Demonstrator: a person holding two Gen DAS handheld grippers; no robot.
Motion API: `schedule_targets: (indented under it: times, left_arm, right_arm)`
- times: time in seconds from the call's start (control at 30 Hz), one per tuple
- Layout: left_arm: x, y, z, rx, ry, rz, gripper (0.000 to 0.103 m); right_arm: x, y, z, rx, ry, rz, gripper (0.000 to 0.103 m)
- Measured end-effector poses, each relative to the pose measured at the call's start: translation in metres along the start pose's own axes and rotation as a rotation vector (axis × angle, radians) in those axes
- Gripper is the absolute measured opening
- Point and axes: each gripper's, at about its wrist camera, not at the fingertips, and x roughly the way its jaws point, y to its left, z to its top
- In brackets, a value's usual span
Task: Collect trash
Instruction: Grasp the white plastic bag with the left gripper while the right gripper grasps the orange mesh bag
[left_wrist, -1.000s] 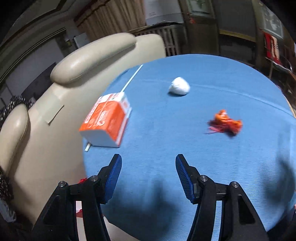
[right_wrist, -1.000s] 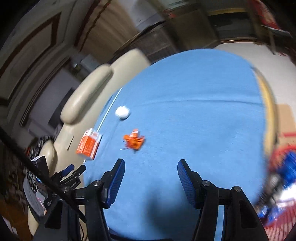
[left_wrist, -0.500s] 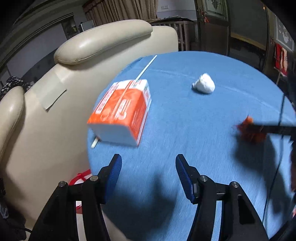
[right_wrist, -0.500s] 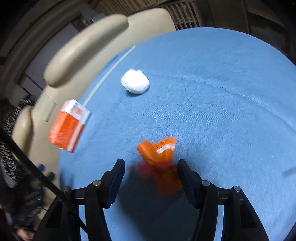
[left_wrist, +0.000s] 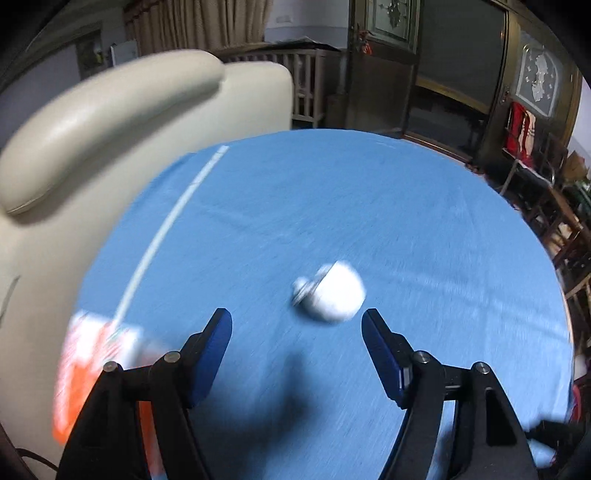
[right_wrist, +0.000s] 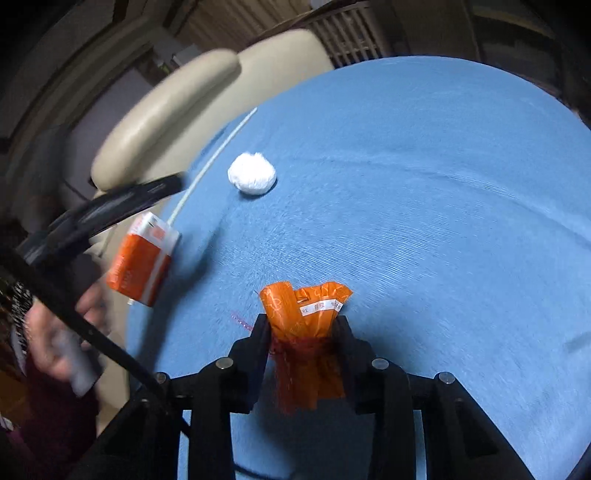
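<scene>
A: Grippers compared with the views a second ago, left to right. What has changed on the left?

B: Then the left gripper (left_wrist: 296, 325) faced the orange carton (left_wrist: 79, 373) with narrower jaws. Now the carton sits at the lower left edge of its view, partly behind the left finger, and the white paper ball (left_wrist: 331, 291) lies just ahead of the fingertips, right of centre. The jaws are opening and stand apart; nothing is between them.

A: And on the right?

B: Half a second ago the orange wrapper (right_wrist: 304, 310) lay loose between parted fingers. Now the right gripper (right_wrist: 301, 325) is clamped on it: both fingers press its crumpled middle, the upper part fans out beyond the tips, the lower part hangs back toward the camera. It seems to be still touching the cloth.

A: What does that mean for the task?

B: One piece of trash appears secured and ready to lift. The paper ball looks like the left gripper's target, still to be straddled. The carton, and the white straw (right_wrist: 212, 166) running from its top toward the table's far edge, remain untouched.

A: Surface and room?

B: A round table under a blue ribbed tablecloth (right_wrist: 424, 184). A cream padded chair (left_wrist: 122, 110) stands against its left edge. Behind it hang curtains (left_wrist: 192, 26); dark wooden doors (left_wrist: 384, 62) are further right. No bin is visible in either view.
</scene>
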Motion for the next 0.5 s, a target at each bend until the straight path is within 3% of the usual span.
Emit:
schedule_targets:
  times: [0.2,0.27,0.3,0.4,0.5]
  left_arm:
    - [0.067,-0.021,0.024,-0.025,0.11,-0.032,0.072]
    - [0.082,-0.022,0.022,-0.059,0.145,-0.048,0.048]
    - [0.086,-0.023,0.02,-0.065,0.152,-0.038,0.045]
    - [0.075,-0.024,0.015,-0.08,0.135,-0.037,0.032]
    - [0.043,-0.037,0.009,-0.036,0.084,0.001,0.032]
  right_arm:
    - [-0.048,-0.034,-0.026,0.077,-0.056,0.031,0.037]
    - [-0.058,-0.043,-0.034,0.097,-0.067,0.029,0.037]
    - [-0.062,-0.046,-0.036,0.1,-0.071,0.025,0.037]
    - [-0.071,-0.055,-0.043,0.122,-0.082,0.029,0.037]
    - [-0.077,-0.055,-0.044,0.125,-0.106,0.04,0.037]
